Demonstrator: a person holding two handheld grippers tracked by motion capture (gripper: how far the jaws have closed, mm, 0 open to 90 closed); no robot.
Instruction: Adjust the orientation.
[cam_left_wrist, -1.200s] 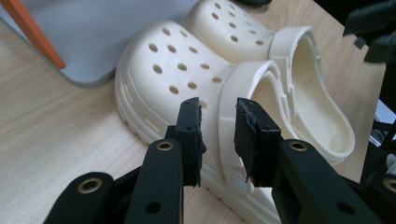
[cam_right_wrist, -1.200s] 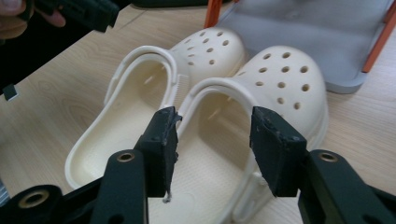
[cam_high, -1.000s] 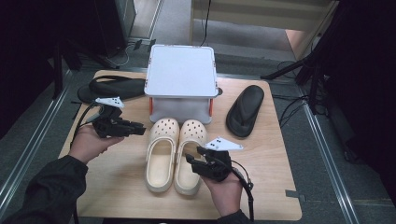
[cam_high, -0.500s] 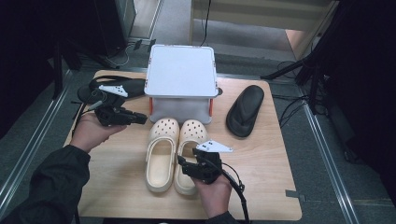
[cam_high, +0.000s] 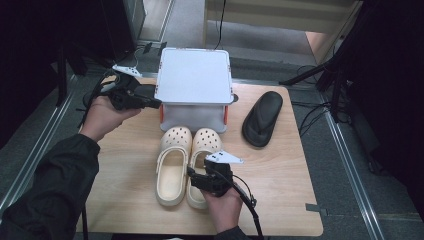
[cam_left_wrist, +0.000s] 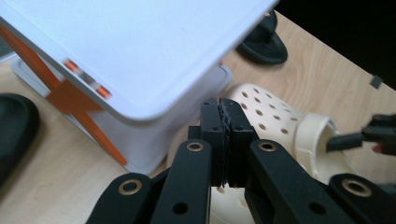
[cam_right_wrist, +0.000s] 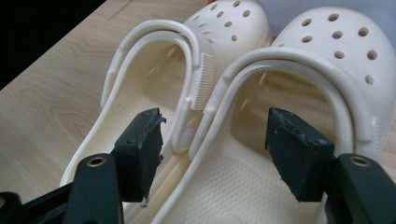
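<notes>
White bin (cam_high: 194, 85) with orange latches sits at table (cam_high: 280, 200) back centre, lid on, contents not visible. No readable writing or logos anywhere.

Cream clog pair (cam_high: 185, 162) lies side by side just in front of the bin, toes toward it. One black sandal (cam_high: 262, 118) right of the bin, another (cam_left_wrist: 14, 126) left of it.

Left gripper (cam_high: 150, 102) is up at the bin's left front corner, jaws pressed together on nothing after closing.

Right gripper (cam_high: 192, 181) sits over the right clog's (cam_right_wrist: 280, 140) heel, jaws spread wide after opening, straddling its inner wall and strap, pads clear of the clog.
</notes>
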